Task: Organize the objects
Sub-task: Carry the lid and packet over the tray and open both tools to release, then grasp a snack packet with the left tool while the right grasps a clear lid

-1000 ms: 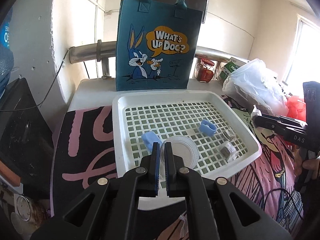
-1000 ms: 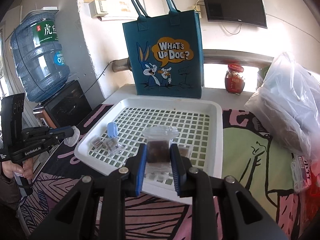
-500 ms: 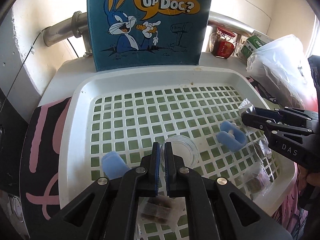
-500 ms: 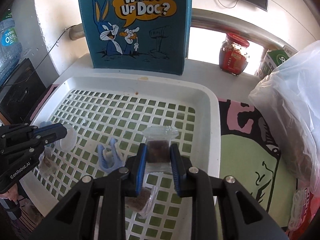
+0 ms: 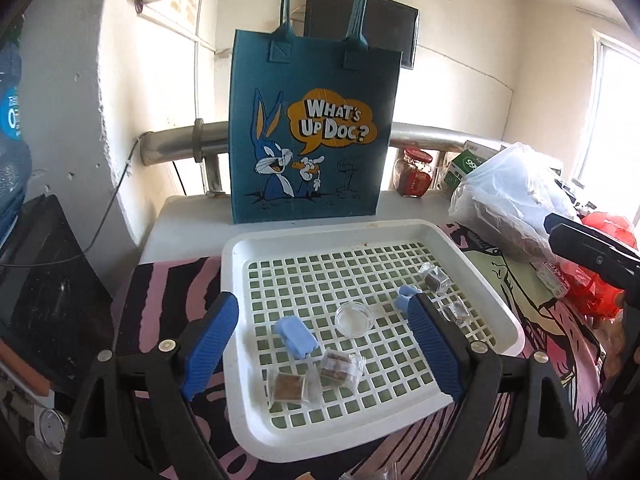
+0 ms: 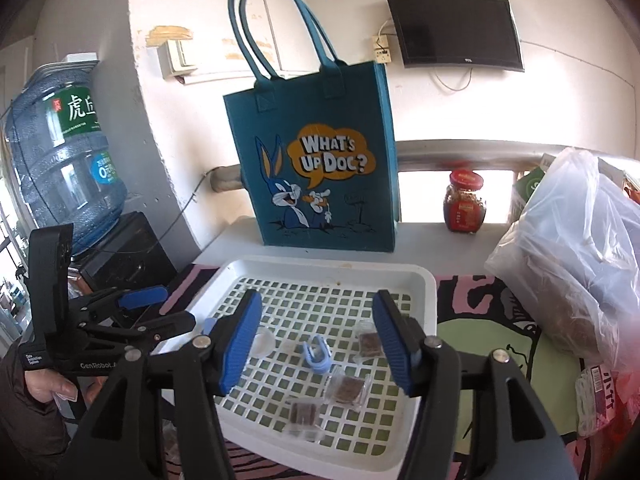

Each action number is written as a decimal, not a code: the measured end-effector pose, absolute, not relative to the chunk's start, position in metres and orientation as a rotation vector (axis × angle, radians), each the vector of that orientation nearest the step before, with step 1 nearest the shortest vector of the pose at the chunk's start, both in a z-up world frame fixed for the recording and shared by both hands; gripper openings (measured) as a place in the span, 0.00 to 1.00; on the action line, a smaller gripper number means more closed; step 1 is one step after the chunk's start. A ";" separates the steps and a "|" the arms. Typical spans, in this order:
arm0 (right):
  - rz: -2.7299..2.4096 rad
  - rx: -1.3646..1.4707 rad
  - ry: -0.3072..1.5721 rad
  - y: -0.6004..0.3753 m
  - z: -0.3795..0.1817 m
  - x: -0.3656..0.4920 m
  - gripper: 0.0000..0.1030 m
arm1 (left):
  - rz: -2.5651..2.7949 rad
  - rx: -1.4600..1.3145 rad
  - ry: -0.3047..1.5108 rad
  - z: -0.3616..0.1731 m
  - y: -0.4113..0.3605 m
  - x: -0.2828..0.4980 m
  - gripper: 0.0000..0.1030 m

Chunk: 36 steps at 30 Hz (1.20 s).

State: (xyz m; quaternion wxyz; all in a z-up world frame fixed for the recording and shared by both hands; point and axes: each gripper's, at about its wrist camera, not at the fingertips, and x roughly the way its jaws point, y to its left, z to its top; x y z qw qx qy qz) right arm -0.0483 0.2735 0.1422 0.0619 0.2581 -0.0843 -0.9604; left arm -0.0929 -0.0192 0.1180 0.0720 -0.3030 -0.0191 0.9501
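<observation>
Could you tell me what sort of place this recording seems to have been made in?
Probably a lived-in home, perhaps a kitchen or balcony corner: a water-dispenser jug stands at the left, a wall-mounted TV hangs above, and a red-lidded jar sits on the ledge beside a cartoon tote bag.

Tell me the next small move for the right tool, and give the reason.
Probably lower the right tool onto the blue clip lying in the white tray. Both tools are open and hold nothing, the left tool too, and the clip sits loose between the right tool's fingers, with the wrapped snack packets beside it.
</observation>
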 end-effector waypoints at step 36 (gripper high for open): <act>-2.672 1.259 0.100 0.164 0.008 0.014 0.38 | 2.686 -1.293 0.063 0.007 0.010 -0.031 0.48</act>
